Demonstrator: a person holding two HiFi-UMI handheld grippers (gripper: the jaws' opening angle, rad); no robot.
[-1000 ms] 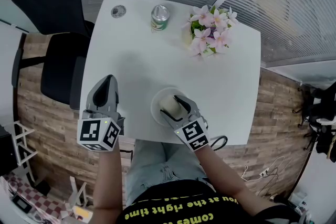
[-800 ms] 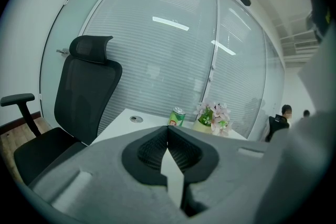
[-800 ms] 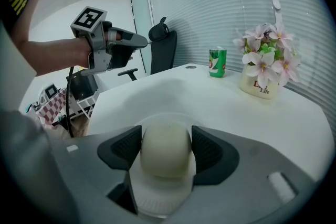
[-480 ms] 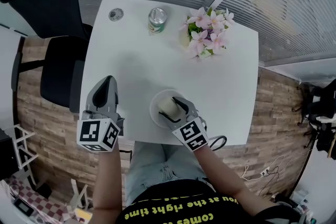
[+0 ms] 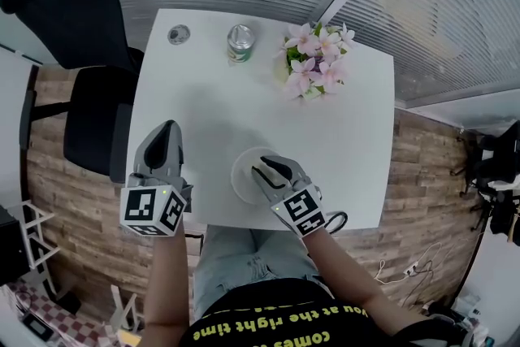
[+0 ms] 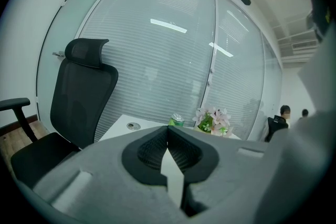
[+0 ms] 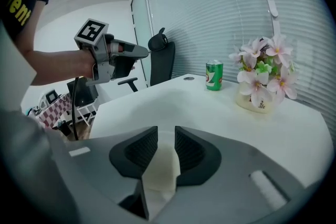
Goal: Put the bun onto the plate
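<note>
The white plate (image 5: 237, 175) sits near the table's front edge. My right gripper (image 5: 262, 166) hovers just over it and hides the bun in the head view. In the right gripper view the pale cream bun (image 7: 161, 170) shows through the narrow gap of my right gripper (image 7: 166, 131), lying below the jaws. Those jaws are closing, and the pads do not press the bun. My left gripper (image 5: 169, 127) is held at the table's left front edge, shut and empty; its tips meet in the left gripper view (image 6: 168, 127).
At the table's far side stand a green can (image 5: 240, 42), a pot of pink flowers (image 5: 313, 61) and a round grommet (image 5: 178, 34). A black office chair (image 5: 73, 36) stands to the left. The table's front edge (image 5: 244, 222) is right below the plate.
The right gripper's jaws have narrowed from wide apart and it has lifted slightly. The bun, earlier seen between them on the plate, is now covered in the head view. The left gripper stayed put.
</note>
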